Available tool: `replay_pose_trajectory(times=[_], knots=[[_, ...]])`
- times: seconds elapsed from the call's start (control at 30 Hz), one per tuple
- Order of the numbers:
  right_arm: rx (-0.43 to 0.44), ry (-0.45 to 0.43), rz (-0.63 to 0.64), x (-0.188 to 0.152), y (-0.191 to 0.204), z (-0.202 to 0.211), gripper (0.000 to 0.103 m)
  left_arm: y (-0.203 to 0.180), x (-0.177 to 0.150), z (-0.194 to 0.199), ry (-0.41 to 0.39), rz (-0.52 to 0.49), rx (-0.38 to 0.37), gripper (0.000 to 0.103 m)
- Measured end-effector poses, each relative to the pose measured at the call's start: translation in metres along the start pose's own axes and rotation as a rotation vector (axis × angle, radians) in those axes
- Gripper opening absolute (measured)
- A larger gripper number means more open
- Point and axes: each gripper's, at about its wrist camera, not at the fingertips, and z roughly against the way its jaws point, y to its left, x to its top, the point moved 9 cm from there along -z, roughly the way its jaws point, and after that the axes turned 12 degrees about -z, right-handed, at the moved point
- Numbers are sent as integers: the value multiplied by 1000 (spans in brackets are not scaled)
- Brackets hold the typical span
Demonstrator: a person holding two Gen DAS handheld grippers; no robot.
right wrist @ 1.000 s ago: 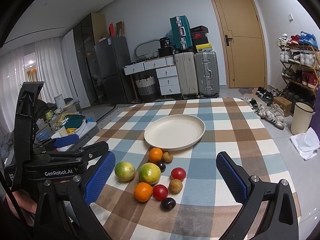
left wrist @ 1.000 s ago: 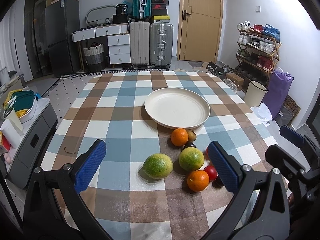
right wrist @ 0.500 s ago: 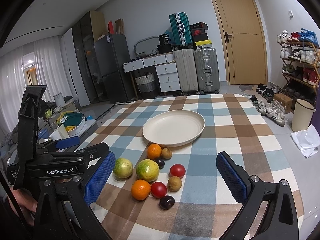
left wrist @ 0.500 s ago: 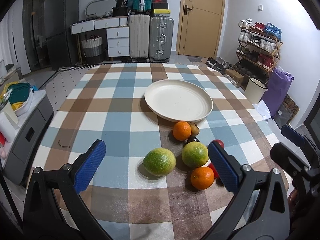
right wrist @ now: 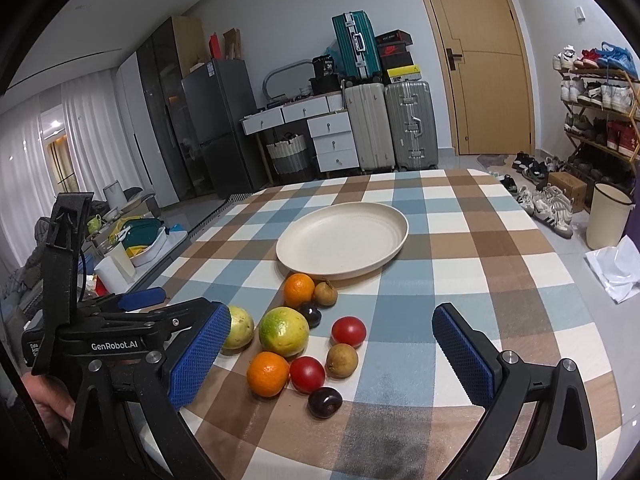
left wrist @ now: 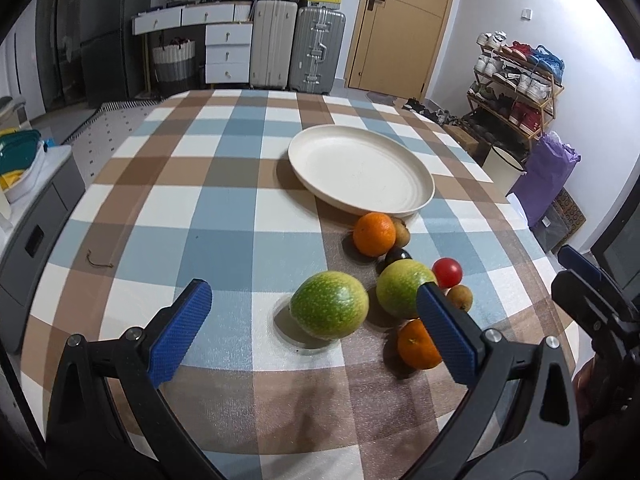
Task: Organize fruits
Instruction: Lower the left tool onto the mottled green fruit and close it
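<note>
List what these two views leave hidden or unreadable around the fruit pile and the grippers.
- Left wrist view: the near orange is partly covered by the left gripper's right finger pad.
- Left wrist view: the second red tomato and near dark plum are hidden.
- Right wrist view: the left green citrus is half behind the right gripper's pad.
- Suitcase-top box labels: too small to read.

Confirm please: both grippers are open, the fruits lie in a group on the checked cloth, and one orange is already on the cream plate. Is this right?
Not quite. The cream plate holds nothing; the right wrist view shows the nearest orange on the cloth beside its rim. The rest is right.
</note>
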Motion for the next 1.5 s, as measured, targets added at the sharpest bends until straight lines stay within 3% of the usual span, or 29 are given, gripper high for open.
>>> replay_pose_trajectory(times=[0.2,0.57,0.67,0.83,1.17,1.5], knots=[[-4,22,-17,-4,-7,-10,103,3,-7,-18,32,27,-54,102],[-6,61,-49,-7,-19,-28,103,-5,-12,-54,78,48,-211,86],[-8,72,-55,-9,-22,-34,103,-8,-13,-60,86,54,-250,76],[-11,92,-73,-10,-28,-43,103,-11,-15,-70,108,50,-299,51],[-6,122,-72,-10,-31,-52,103,-11,-13,-72,99,57,-359,51],[101,156,-53,-12,-5,-56,103,2,-3,-55,54,84,-380,51]])
